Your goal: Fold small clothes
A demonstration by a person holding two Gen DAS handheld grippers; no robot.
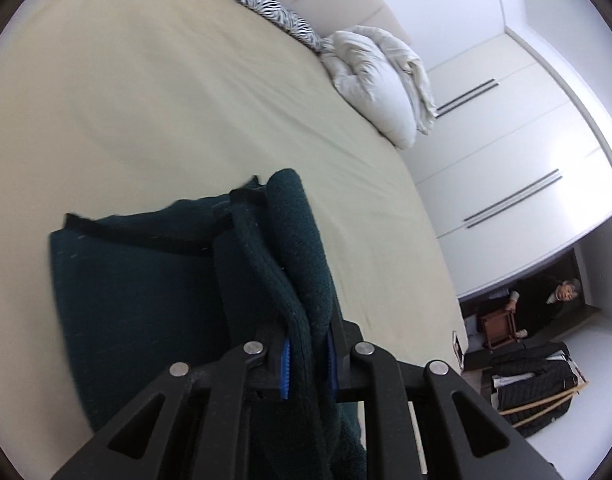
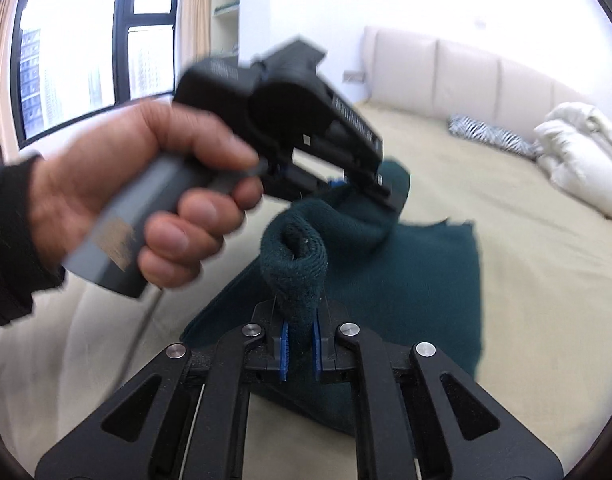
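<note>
Pinching the dark green garment [image 1: 154,304] between its blue pads, your left gripper [image 1: 308,364] holds a bunched edge lifted above the cream bed sheet [image 1: 146,92], while the rest of the cloth lies flat on the bed. Your right gripper [image 2: 300,338] is likewise clamped on a rolled fold of the same garment. Your left hand [image 2: 146,196] grips the grey handle near the window [image 2: 86,44].
</note>
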